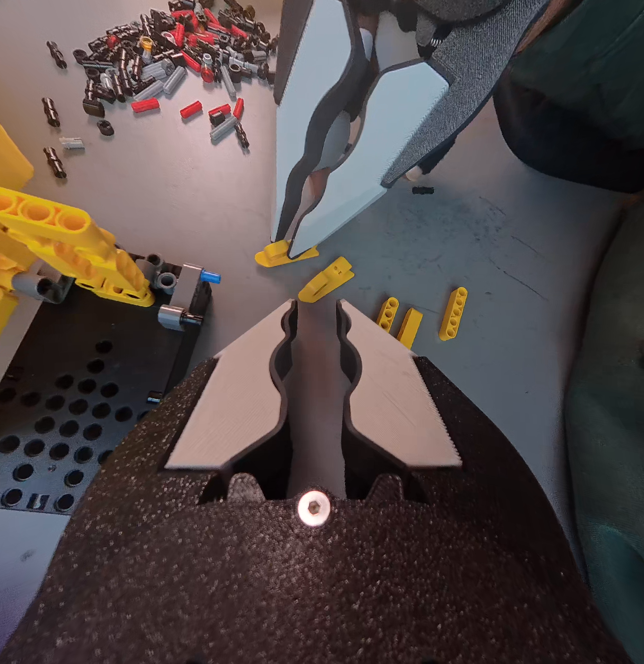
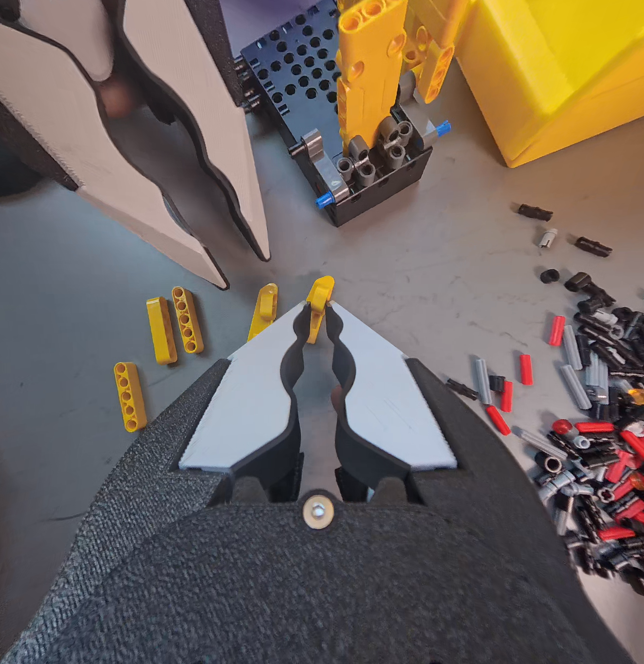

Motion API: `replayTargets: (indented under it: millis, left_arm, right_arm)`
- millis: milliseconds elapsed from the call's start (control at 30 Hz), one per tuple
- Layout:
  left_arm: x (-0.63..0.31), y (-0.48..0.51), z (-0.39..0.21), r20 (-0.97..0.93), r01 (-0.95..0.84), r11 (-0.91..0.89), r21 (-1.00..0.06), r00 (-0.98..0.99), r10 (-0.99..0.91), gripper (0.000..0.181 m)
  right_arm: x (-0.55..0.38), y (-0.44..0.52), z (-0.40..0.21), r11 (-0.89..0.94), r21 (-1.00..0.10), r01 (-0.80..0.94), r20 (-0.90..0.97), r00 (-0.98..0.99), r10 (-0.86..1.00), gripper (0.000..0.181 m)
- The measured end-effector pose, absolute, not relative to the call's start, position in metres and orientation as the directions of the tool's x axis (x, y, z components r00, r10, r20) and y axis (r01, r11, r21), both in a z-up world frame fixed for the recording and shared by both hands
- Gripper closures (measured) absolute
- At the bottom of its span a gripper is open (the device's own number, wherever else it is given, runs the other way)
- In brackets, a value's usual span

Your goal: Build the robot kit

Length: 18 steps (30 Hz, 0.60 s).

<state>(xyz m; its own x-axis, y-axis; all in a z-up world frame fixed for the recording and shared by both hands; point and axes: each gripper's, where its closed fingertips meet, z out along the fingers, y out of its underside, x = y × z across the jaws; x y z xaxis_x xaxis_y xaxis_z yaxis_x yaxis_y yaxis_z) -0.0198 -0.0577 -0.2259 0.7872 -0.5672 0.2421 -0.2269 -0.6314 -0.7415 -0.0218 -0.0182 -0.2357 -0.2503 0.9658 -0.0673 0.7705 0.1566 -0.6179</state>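
While our right gripper pinches a yellow wedge piece flat on the desk, tips closed on it, our left gripper hovers open and empty just beside a second wedge, near three yellow beams.

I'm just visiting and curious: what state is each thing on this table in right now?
Left hand-held gripper: open, empty.
Right hand-held gripper: shut on a yellow wedge piece.
Second yellow wedge piece: lying loose.
Three yellow beams: lying loose.
Yellow-and-black model: partly assembled.
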Motion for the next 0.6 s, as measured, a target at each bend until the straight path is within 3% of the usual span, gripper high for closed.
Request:
replayTargets:
  millis: [233,367,600]
  left_arm:
    - [-0.013,-0.053,-0.172,0.546,0.141,-0.622,-0.77,0.65,-0.529,0.157]
    - [0.004,-0.06,-0.161,0.602,0.172,-0.632,-0.755,0.564,-0.565,0.171]
    - [0.016,-0.065,-0.147,0.63,0.203,-0.627,-0.752,0.5,-0.594,0.174]
  right_arm:
    - [-0.011,-0.05,-0.182,0.425,-0.767,0.481,0.177,-0.477,0.861,0.174]
    - [-0.005,-0.064,-0.166,0.496,-0.777,0.387,0.274,-0.501,0.821,0.174]
    - [0.006,-0.07,-0.151,0.564,-0.768,0.305,0.389,-0.478,0.788,0.175]
